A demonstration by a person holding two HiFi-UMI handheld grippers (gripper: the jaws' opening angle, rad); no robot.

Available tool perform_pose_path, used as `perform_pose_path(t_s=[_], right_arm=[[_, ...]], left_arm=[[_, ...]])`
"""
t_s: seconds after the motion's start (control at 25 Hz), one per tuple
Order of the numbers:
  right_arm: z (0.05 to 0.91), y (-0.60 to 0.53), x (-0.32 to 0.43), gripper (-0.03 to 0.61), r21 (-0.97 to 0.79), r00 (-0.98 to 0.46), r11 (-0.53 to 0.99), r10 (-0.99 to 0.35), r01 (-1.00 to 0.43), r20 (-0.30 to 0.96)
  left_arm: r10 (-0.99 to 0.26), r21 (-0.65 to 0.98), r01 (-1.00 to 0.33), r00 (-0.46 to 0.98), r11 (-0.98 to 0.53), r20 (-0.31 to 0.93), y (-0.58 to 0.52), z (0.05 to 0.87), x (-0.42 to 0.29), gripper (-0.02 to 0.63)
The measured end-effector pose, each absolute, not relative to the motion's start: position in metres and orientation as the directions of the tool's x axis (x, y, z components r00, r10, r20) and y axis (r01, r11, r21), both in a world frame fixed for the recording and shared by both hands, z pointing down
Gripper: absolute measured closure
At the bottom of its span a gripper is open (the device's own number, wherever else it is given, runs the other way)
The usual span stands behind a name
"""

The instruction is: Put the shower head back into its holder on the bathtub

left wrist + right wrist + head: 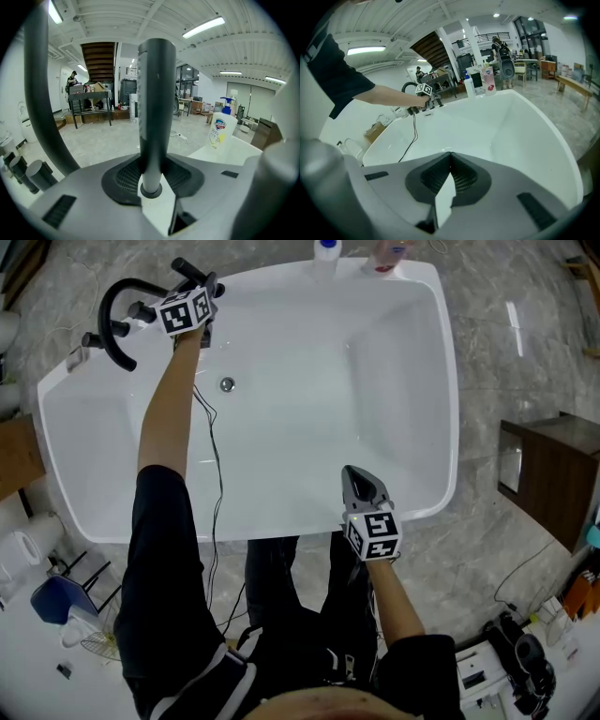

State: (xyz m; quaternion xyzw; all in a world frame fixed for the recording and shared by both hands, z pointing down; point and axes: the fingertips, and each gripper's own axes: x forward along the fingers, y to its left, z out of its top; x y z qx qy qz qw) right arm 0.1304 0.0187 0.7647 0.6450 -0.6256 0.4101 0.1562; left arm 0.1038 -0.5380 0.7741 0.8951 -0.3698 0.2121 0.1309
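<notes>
At the bathtub (441,381) far-left corner, by the black faucet (111,329), left tongs (197,292) clamp the shower head (156,108) by its handle, upright (holder itself not clear). Step: seating it. Next probably needs a straight lowering into the socket. Left arm stretched across tub; right tongs (449,176) closed, empty, over near rim.

One bathtub (448,381), one shower head (154,117), two tongs (152,190) (446,185), and seemingly two bottles (326,249) (386,256).
</notes>
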Motion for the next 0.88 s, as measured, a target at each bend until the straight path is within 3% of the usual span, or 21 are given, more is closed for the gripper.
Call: perform_pose_path(t_s=[0.88], right_arm=[[0.754, 0.023, 0.122, 0.569, -0.342, -0.131, -0.176, -0.692, -0.923, 0.710]], left_arm=[[-0.620, 0.059, -0.722, 0.630, -0.689, 0.468, -0.503, 0.771, 0.094, 0.436]])
